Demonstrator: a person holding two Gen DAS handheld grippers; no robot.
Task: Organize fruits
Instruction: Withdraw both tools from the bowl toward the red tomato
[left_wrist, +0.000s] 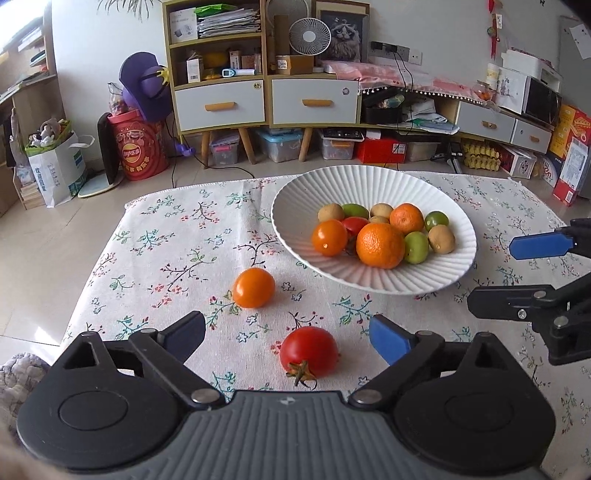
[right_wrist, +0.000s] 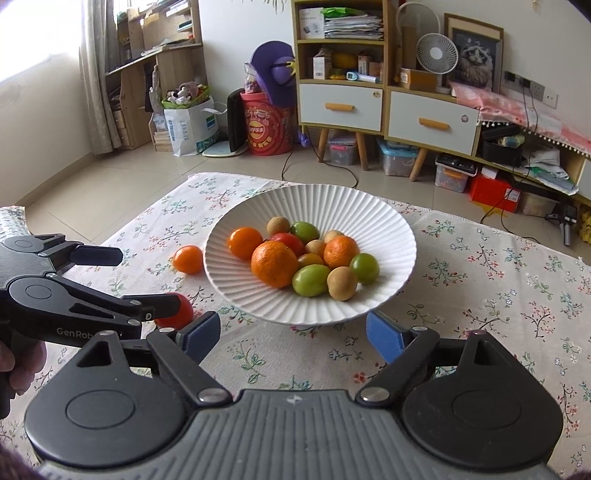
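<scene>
A white ribbed bowl (left_wrist: 303, 206) holds several fruits: oranges, green and brown ones, a red and an orange tomato. On the floral cloth, a red tomato (left_wrist: 309, 350) lies between the fingers of my open left gripper (left_wrist: 288, 334), untouched. An orange tomato (left_wrist: 253, 288) rests just beyond it. My right gripper (left_wrist: 495, 275) hangs open at the right, near the bowl's rim. In the right wrist view, my right gripper (right_wrist: 293, 332) stands open and empty before the bowl (right_wrist: 314, 206). The left gripper (right_wrist: 147, 280) half hides the red tomato (right_wrist: 184, 312); the orange tomato (right_wrist: 188, 259) sits left of the bowl.
The floral tablecloth (left_wrist: 166, 258) covers a low table whose far edge (left_wrist: 207, 184) drops to a tiled floor. Cabinets (left_wrist: 221, 103), storage boxes and a red drum (left_wrist: 138, 151) stand along the wall beyond. A hand (right_wrist: 22, 365) grips the left gripper's handle.
</scene>
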